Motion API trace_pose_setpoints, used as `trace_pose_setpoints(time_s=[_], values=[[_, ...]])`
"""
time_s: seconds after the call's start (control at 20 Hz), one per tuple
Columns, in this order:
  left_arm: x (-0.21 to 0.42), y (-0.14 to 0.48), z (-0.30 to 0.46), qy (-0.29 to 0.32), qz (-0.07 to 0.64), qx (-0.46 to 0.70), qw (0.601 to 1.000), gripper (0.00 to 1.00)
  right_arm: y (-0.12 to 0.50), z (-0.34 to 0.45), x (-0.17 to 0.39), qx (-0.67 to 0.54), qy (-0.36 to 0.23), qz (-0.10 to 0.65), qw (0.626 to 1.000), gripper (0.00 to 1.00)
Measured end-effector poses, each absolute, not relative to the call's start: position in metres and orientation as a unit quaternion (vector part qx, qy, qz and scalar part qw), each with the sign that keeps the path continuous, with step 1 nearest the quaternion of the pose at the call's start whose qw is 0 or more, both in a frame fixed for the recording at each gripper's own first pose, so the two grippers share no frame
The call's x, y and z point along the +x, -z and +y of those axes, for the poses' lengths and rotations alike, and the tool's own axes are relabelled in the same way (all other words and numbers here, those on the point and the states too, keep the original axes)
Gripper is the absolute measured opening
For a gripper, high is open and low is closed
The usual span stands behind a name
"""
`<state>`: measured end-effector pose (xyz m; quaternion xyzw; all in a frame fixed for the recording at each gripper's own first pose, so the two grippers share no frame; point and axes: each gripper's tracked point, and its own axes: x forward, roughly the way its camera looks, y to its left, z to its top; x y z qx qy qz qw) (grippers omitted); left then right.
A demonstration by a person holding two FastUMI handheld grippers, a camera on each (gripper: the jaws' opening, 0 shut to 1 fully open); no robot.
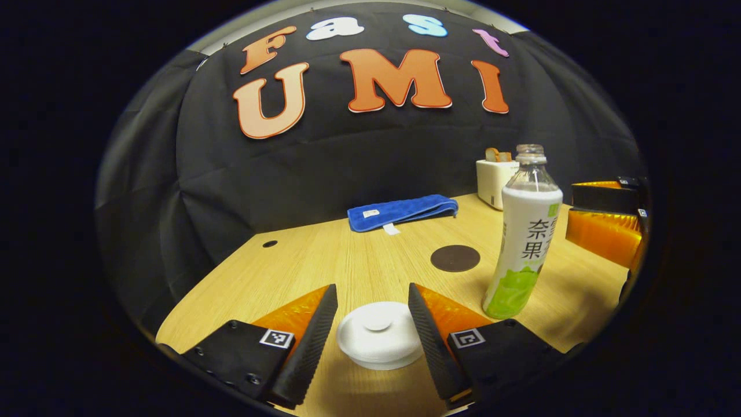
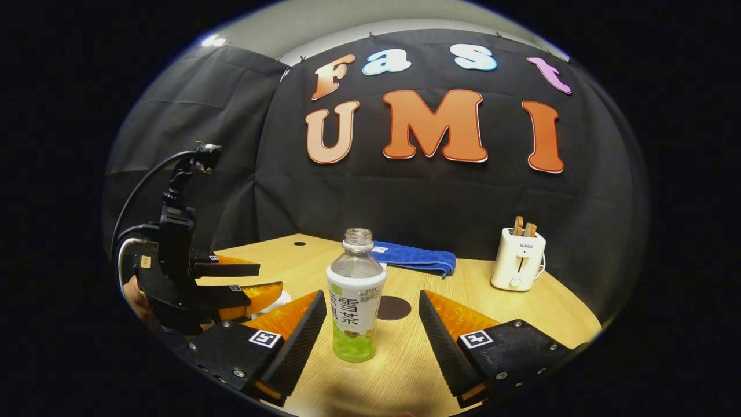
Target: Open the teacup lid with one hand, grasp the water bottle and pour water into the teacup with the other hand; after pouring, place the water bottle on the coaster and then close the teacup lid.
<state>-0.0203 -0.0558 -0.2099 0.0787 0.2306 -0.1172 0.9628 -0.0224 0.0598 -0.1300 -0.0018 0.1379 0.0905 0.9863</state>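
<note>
Straddling the white teacup lid (image 1: 379, 335) with its ribbed fingers spread and not touching it, the left tool (image 1: 373, 324) could skid off that smooth, domed, glossy cap if it clamps on the sloping rim rather than the small round knob, dragging the cup beneath along the tabletop (image 1: 359, 260). The right tool (image 2: 367, 333) likewise hangs released around the uncapped water bottle (image 2: 355, 295); tall, narrow, thin clear plastic in a slick label, it looks easy to tip or crush; the flat dark round coaster (image 2: 394, 307) lies just behind it.

Table (image 1: 324, 260) w/ cup (image 1: 379, 335), bottle (image 1: 524, 243), coaster (image 1: 455, 258)
</note>
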Motion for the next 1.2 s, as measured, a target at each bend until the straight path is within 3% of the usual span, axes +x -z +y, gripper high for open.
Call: trace_pose_setpoints(time_s=[0.15,0.2,0.35,0.45,0.5,0.6,0.75,0.8,1.2], values=[[-0.021,0.216,-0.058,0.117,0.239,0.093,0.960,0.78,0.138,0.060,-0.021,0.002,-0.095,0.146,0.985,0.96],[-0.020,0.221,-0.057,0.112,0.242,0.105,0.958,0.66,0.140,0.061,-0.021,0.005,-0.098,0.150,0.984,0.96],[-0.020,0.227,-0.056,0.106,0.248,0.130,0.954,0.58,0.144,0.062,-0.020,0.007,-0.102,0.155,0.983,0.96],[-0.019,0.227,-0.060,0.108,0.245,0.132,0.954,0.47,0.146,0.061,-0.020,0.006,-0.103,0.156,0.982,0.96],[-0.016,0.226,-0.060,0.107,0.245,0.133,0.954,0.36,0.147,0.061,-0.020,0.006,-0.104,0.156,0.982,0.96],[-0.017,0.228,-0.059,0.107,0.248,0.135,0.953,0.33,0.148,0.060,-0.019,0.006,-0.104,0.158,0.982,0.96],[-0.013,0.222,-0.057,0.103,0.236,0.129,0.958,0.37,0.152,0.061,-0.016,0.003,-0.104,0.162,0.981,0.96],[-0.014,0.220,-0.058,0.105,0.235,0.123,0.958,0.30,0.153,0.062,-0.015,0.003,-0.104,0.163,0.981,0.96],[-0.002,0.187,-0.036,0.070,0.191,0.083,0.976,0.30,0.175,0.076,-0.007,0.003,-0.116,0.187,0.975,0.97]])
